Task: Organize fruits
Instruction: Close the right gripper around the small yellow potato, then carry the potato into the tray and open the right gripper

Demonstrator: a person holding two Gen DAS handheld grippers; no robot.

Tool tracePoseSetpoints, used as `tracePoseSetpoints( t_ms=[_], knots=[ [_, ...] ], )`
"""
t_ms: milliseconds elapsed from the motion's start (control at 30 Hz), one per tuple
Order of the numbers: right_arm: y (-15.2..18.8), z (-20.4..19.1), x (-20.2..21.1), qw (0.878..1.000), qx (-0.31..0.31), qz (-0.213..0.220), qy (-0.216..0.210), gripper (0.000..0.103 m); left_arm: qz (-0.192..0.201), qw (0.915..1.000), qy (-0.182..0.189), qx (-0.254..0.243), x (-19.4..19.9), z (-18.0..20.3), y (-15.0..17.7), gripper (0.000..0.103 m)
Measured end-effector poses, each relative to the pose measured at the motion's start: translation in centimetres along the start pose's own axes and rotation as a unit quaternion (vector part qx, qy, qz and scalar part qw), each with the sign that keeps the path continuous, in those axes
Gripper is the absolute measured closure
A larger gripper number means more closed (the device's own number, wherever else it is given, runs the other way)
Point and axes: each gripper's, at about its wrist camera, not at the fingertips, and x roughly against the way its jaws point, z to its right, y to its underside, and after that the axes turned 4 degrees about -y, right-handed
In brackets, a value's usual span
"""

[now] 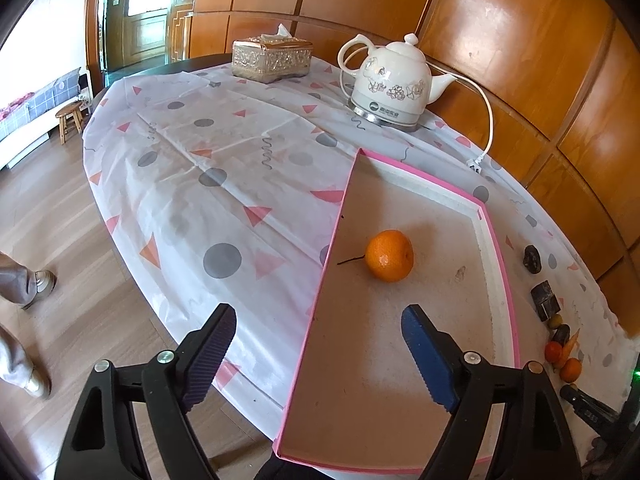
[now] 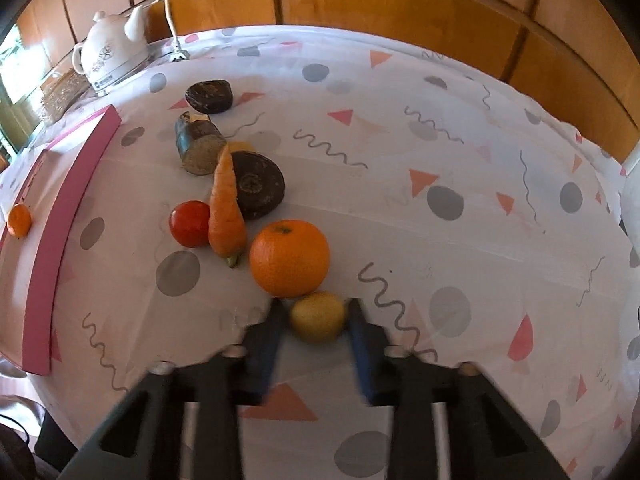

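A pink-rimmed shallow box (image 1: pixel 400 360) lies on the table with one small orange (image 1: pixel 389 255) inside it. My left gripper (image 1: pixel 318 356) is open and empty above the box's near left edge. In the right wrist view my right gripper (image 2: pixel 317 316) has its fingers on both sides of a small yellow fruit (image 2: pixel 318 316) on the cloth; I cannot tell whether they grip it. Just beyond it sit a large orange (image 2: pixel 289 257), a carrot (image 2: pixel 225 208), a red tomato (image 2: pixel 189 223) and dark round pieces (image 2: pixel 258 184). The box (image 2: pixel 60 232) and small orange (image 2: pixel 19 220) show at the left.
A white electric kettle (image 1: pixel 394 82) with its cord and a gold tissue box (image 1: pixel 272 58) stand at the far side of the table. Wooden wall panels run behind the table. A person's legs (image 1: pixel 24 288) and a stool (image 1: pixel 70 118) are on the floor at left.
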Motion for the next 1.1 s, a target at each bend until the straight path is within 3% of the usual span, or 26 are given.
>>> tracePoseSetpoints(
  t_ms=[233,433,767,1100],
  knots=[
    [0.9,-0.7,0.9,1.000,0.014,-0.002,-0.015,0.075,-0.001,1.0000,-0.003,-0.002,-0.2,0.1,0.0,0.018],
    [1.6,-3.6,2.5,0.996,0.040,0.011,-0.084,0.075,0.001,1.0000,-0.001,-0.007,0.0,0.3,0.0,0.018],
    [-0.6,-14.6,4.1,0.967,0.150,0.037,-0.201,0.075,0.004,1.0000,0.001,-0.003,-0.2,0.0,0.0,0.018],
    [-2.1,-20.2,2.0,0.957,0.195,0.027,-0.214,0.075,0.000,1.0000,-0.004,0.003,-0.7,-0.4,0.0,0.018]
  ],
)
